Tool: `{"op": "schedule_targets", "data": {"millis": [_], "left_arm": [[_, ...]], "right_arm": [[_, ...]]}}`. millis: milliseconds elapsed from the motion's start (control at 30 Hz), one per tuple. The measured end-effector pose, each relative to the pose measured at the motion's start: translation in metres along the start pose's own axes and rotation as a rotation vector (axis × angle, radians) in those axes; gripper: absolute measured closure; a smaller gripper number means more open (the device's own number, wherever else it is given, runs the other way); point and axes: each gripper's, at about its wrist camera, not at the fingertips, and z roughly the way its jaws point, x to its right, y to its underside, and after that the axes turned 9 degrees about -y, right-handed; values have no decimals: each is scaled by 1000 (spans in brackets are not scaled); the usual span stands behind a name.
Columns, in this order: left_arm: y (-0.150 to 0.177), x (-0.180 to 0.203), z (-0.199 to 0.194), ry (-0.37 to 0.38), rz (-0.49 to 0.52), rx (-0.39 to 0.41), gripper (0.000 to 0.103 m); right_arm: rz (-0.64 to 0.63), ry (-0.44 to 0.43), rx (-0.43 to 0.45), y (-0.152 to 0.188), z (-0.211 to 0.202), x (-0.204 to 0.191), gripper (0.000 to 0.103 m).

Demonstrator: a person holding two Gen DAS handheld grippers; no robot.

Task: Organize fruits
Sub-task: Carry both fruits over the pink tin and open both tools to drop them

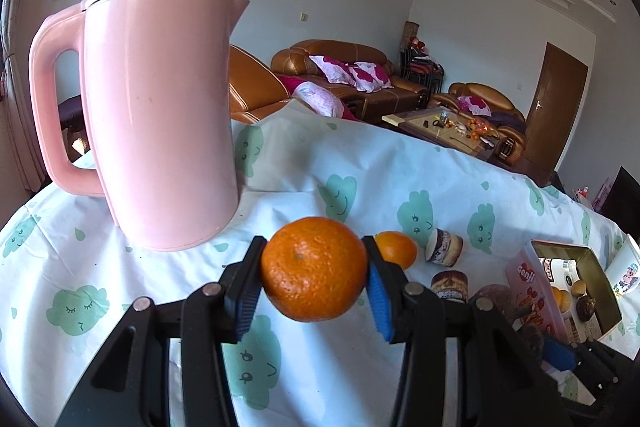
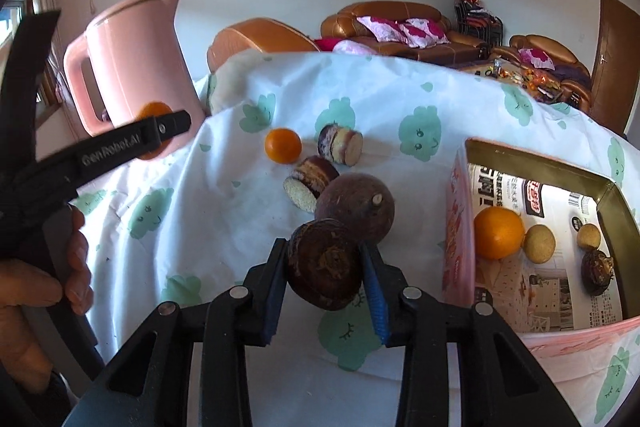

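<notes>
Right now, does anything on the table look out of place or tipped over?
Yes: two layered cakes lie on their sides on the tablecloth among the loose fruit, not upright. Nothing looks spilled.

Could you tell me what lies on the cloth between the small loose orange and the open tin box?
In the right wrist view, between the small orange and the gold-lined tin box lie two layered cake pieces and a round brown-purple fruit.

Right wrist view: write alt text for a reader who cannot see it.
The right hand-held gripper grips a dark brown round fruit above a white cloth printed with green clouds. Behind it lie a larger brown fruit, two cakes and an orange. At right, an open box holds more fruit; at left stands a pink kettle.
</notes>
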Motion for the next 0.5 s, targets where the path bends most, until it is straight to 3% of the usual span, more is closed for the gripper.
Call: {"op": "schedule_targets", "data": {"millis": [100, 233, 367, 500], "left_arm": [[3, 3, -3, 3, 2, 37, 55], [7, 7, -4, 4, 0, 68, 55], [12, 13, -9, 21, -12, 89, 55], [16, 26, -18, 36, 15, 113, 55]], "right_arm": [[19, -14, 110, -8, -26, 9, 65], [-6, 83, 223, -14, -56, 26, 65], [-27, 190, 251, -14, -66, 49, 65], [6, 211, 262, -16, -76, 75, 65]]}}
